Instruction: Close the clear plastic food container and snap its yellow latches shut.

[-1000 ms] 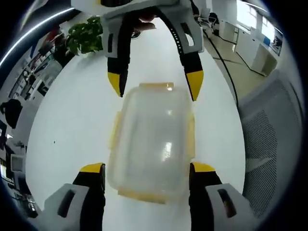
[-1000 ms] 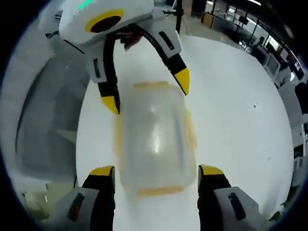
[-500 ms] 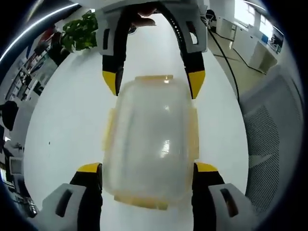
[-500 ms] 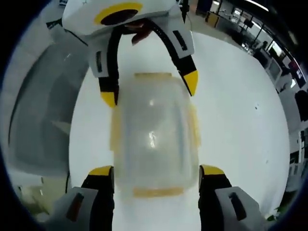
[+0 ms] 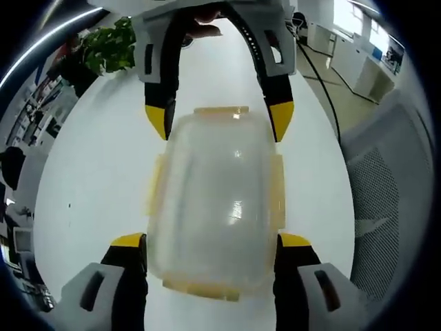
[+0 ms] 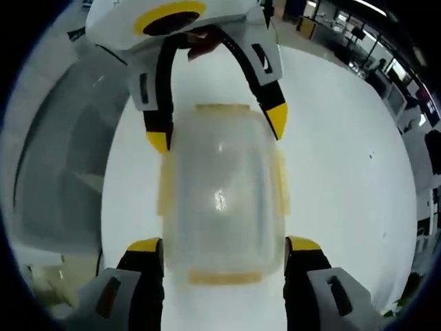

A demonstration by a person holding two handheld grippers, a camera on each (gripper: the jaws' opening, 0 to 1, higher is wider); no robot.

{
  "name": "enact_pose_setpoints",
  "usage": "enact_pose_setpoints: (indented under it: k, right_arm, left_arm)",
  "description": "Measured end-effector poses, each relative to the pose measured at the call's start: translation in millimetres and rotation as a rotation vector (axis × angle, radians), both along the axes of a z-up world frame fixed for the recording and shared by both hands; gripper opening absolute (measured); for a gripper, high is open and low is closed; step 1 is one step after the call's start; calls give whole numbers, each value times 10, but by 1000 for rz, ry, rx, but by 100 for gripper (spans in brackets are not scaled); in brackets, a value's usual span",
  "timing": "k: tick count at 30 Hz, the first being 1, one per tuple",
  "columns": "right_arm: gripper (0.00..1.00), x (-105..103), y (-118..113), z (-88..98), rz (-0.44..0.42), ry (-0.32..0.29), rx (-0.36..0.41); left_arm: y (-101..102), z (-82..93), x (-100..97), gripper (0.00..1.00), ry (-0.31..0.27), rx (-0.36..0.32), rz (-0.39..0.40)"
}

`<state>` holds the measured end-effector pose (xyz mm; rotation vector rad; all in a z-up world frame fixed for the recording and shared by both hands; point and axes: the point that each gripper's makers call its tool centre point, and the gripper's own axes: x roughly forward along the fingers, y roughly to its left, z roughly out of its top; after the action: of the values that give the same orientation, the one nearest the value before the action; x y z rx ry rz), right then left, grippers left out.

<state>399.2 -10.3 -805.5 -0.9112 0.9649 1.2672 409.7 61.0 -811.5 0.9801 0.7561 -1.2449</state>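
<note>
One clear container, lid on, is sitting on the white table; four yellow latches, one per side. Left gripper and right gripper are straddling opposite ends, jaws spread wide, grasping nothing. One potted plant is sitting at the table's far end.

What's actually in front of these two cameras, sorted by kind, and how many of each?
Clear food containers: 1
Yellow latches on it: 4, one per side, e.g.
Grippers: 2, left gripper and right gripper, fingers open at opposite ends
White tables: 1
Potted plants: 1
Total: 9
</note>
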Motion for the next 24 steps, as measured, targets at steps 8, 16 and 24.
enact_pose_setpoints:
  k: [8, 16, 24]
  right_arm:
    - [70, -26, 92, -2, 4, 1, 0]
    - [70, -59, 270, -11, 19, 2, -6]
    - [70, -103, 496, -15, 22, 1, -7]
  left_arm:
    - [98, 3, -36, 75, 0, 2, 7]
    - [280, -2, -84, 75, 0, 1, 23]
    - [501, -4, -129, 75, -2, 3, 29]
